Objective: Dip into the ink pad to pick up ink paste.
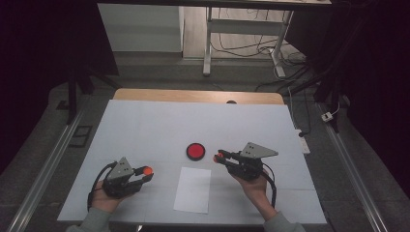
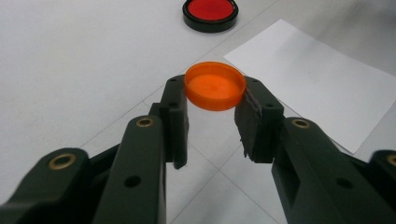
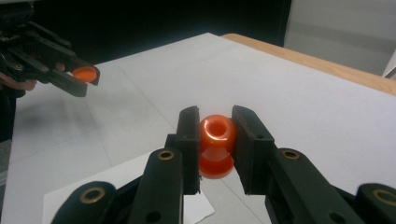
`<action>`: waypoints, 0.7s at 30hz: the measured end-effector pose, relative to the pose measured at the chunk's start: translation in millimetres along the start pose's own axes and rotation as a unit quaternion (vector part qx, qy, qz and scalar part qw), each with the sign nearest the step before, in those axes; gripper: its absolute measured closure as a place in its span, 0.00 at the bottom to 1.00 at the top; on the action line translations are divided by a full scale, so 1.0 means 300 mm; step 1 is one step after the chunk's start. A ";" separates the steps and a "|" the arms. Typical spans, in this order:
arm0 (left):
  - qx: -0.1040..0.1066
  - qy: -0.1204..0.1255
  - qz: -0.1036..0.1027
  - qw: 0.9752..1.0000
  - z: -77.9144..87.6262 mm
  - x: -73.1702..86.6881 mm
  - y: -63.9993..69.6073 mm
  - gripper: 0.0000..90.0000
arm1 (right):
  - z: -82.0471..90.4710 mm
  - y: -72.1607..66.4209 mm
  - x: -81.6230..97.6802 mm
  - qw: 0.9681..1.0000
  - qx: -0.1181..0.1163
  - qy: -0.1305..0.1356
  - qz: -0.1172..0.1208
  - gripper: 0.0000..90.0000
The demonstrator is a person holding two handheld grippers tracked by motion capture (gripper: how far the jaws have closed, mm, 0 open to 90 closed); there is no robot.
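Two grippers are seen: the left gripper (image 2: 215, 100) is clamped on one shallow orange cap (image 2: 215, 86); the right gripper (image 3: 215, 135) is clamped on one glossy orange spool (image 3: 216, 145).

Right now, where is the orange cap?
The orange cap is clamped between the left gripper's jaws, held above the table at the left of the high view, left of the white paper sheet.
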State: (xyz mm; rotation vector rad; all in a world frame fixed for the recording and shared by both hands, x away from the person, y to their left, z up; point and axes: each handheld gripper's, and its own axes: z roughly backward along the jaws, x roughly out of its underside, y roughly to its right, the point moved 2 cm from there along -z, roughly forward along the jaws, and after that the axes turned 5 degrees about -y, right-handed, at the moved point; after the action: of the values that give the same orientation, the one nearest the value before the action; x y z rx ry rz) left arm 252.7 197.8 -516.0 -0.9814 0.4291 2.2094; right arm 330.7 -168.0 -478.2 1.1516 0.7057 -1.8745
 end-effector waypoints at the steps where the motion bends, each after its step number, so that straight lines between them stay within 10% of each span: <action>1: 0.001 -0.001 0.001 1.000 0.000 0.001 -0.001 0.72 | -0.004 0.000 0.001 1.000 -0.001 -0.002 -0.001 0.80; 21: 0.001 -0.003 0.001 1.000 -0.006 0.005 -0.010 0.72 | -0.055 0.030 0.004 1.000 -0.005 -0.021 -0.009 0.80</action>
State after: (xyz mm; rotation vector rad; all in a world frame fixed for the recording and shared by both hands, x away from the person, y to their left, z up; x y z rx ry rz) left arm 254.8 199.8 -518.4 -0.9729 0.4286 2.2129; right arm 345.6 -160.2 -486.7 1.0999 0.7049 -1.9025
